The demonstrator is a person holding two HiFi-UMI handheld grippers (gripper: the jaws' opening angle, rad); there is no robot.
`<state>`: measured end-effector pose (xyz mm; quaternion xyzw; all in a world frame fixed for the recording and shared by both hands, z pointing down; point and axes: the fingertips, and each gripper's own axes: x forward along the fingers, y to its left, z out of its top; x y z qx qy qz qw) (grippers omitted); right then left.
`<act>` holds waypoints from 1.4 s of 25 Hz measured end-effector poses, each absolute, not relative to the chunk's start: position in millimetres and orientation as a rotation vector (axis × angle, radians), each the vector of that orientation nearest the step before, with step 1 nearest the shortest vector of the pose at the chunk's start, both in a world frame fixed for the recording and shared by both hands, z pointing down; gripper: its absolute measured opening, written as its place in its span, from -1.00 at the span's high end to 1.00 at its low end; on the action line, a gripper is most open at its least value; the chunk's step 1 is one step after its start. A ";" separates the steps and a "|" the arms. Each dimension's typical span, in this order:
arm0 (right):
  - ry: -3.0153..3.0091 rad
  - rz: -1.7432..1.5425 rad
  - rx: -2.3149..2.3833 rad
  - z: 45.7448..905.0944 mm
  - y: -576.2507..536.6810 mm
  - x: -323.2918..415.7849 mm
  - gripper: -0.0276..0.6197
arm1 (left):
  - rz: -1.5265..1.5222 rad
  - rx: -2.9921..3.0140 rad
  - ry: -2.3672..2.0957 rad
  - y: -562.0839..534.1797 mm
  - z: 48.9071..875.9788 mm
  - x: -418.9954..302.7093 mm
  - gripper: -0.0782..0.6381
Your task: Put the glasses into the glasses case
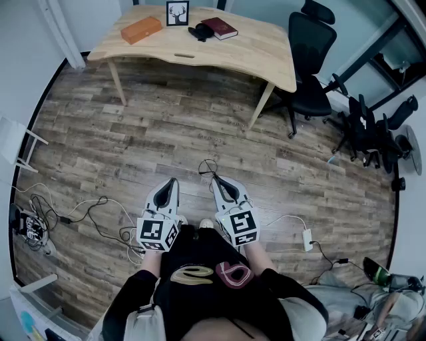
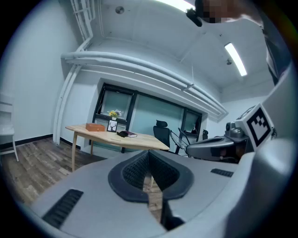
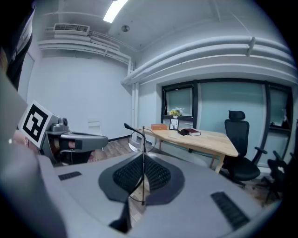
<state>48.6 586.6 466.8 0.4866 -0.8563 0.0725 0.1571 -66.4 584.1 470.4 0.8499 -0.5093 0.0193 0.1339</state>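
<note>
My right gripper [image 1: 217,180] is shut on a pair of thin wire-framed glasses [image 3: 138,140], which stick up from between its pads [image 3: 153,174]. In the head view the glasses [image 1: 208,166] show just past the jaw tips. The left gripper [image 1: 172,184] is held beside it, shut with nothing between its jaws [image 2: 149,160]. Both hang over the wooden floor, well short of the table [image 1: 239,56]. An orange case [image 1: 141,29] lies shut on the table's far left part and also shows as the orange case [image 3: 159,126] in the right gripper view.
On the table [image 2: 139,138] there are also a framed picture [image 1: 178,13], a dark red book [image 1: 219,27] and a black object [image 1: 201,31]. Black office chairs [image 1: 307,63] stand to the right. Cables [image 1: 86,213] and a power strip [image 1: 307,239] lie on the floor near my feet.
</note>
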 end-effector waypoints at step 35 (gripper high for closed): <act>-2.395 0.275 1.560 479.0 468.7 116.1 0.86 | 0.035 2.485 -1.435 453.7 490.7 -30.6 0.73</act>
